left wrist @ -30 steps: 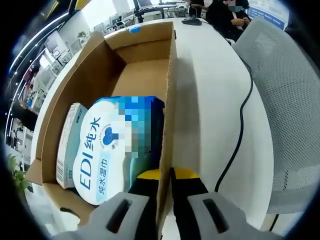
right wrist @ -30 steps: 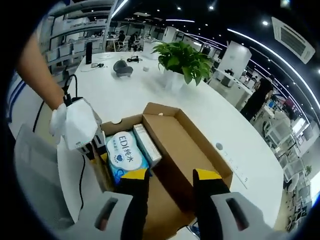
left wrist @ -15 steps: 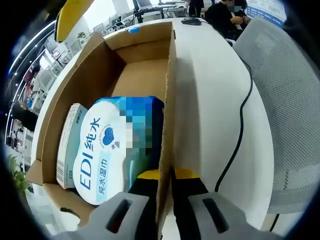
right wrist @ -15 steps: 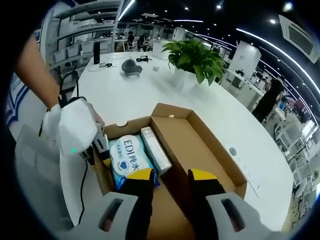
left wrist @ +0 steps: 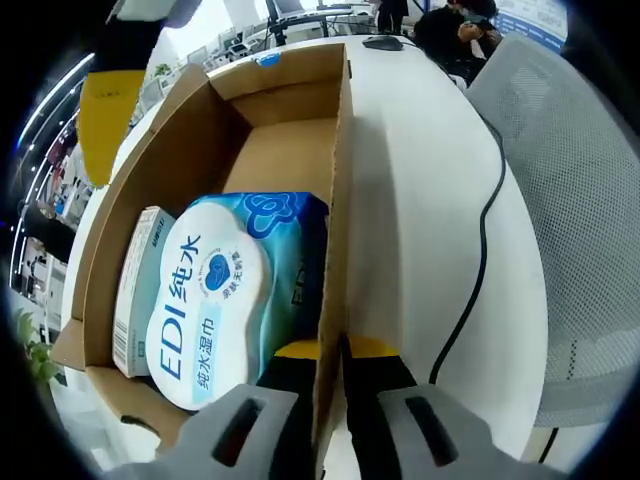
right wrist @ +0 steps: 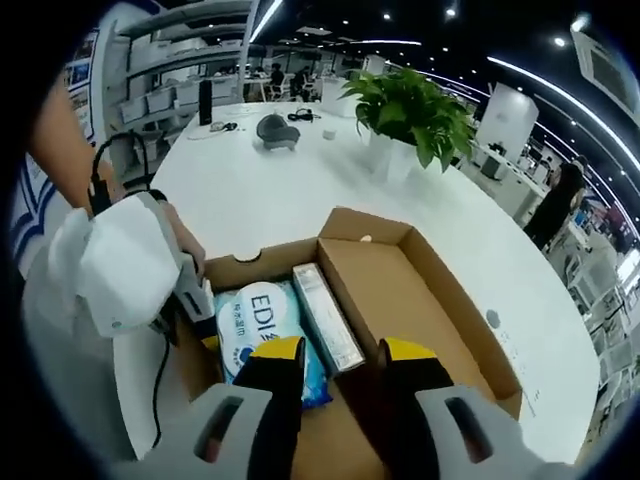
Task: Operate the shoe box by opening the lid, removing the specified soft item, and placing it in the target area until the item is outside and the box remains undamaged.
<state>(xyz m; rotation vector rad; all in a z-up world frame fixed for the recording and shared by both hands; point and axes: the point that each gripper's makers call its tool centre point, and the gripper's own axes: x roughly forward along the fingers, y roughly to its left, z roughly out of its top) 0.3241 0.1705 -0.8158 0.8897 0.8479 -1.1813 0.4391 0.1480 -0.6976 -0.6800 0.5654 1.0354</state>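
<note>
Shoe box [left wrist: 290, 150] sits open on the white bench [left wrist: 420, 200]; no lid over the cavity. The soft item, a blue-and-white wet-wipe pack [left wrist: 225, 300], lies flat inside at the end of the box nearest the left claw [left wrist: 330, 350], pressed against the side wall. A slim white carton [left wrist: 138, 290] lies just beside it on the far side, parallel.

Left claw: jaws closed on the box's side wall, one jaw inside, one outside. It pins the box rather than the pack.

Right claw [right wrist: 340, 355]: jaws apart, nothing between them, hovering above the box end. In the right gripper view the wet-wipe pack [right wrist: 265, 335] lies just ahead of and slightly left of the jaws, partly hidden behind the left jaw tip. Its long axis runs along the box length, roughly away from this claw. The left claw [right wrist: 175, 290] appears at the left of this view, held by a white-gloved hand [right wrist: 110, 265].

Judgement: the right claw is the free one and the nearer for the pick. The move turns on descending onto the pack without catching the slim carton or the wall.

Surroundings: a black cable [left wrist: 480, 260] trails over the bench, a grey mesh chair [left wrist: 570, 200] stands alongside. A potted plant [right wrist: 415, 115] stands further along. Open-plan office beyond.
</note>
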